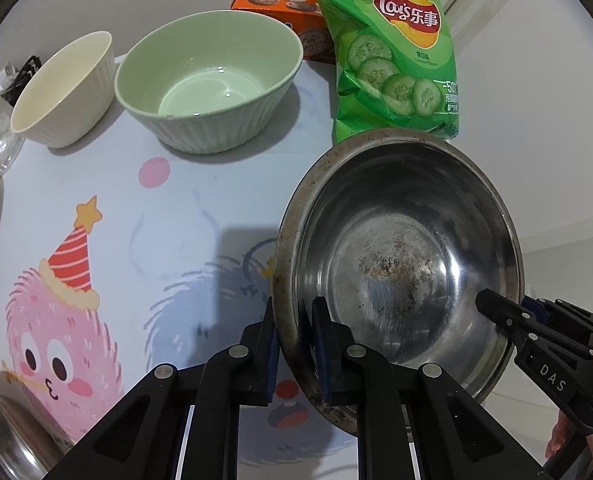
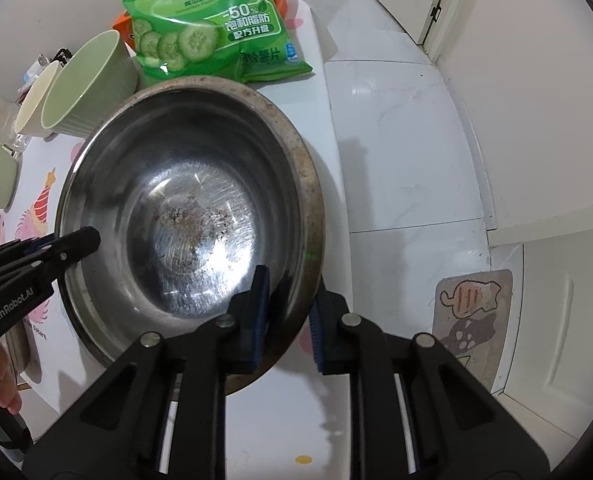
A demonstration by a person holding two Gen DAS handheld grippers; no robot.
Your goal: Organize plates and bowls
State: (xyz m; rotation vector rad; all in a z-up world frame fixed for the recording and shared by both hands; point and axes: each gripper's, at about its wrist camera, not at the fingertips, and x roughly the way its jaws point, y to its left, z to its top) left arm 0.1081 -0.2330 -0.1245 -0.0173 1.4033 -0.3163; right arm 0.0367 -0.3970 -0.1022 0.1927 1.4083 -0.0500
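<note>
Both tongs were clamped on the steel bowl's (image 1: 400,264) rim: left tongs (image 1: 292,354) on 1 side, right tongs (image 2: 288,320) opposite, at the counter's (image 1: 168,216) edge. Lifting evenly would keep it level toward the green bowl (image 1: 208,80).

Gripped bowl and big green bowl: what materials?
Metal bowl: looks like stainless steel, shiny with mirror glints and circular scratches, brownish specks on rim and base. Green bowl: probably glazed ceramic or melamine; smooth glossy inside, ribbed matte outside; can't tell which.

Both wrist cameras look steeply down, close, sharing the steel bowl (image 1: 400,264) from opposite rims.
</note>
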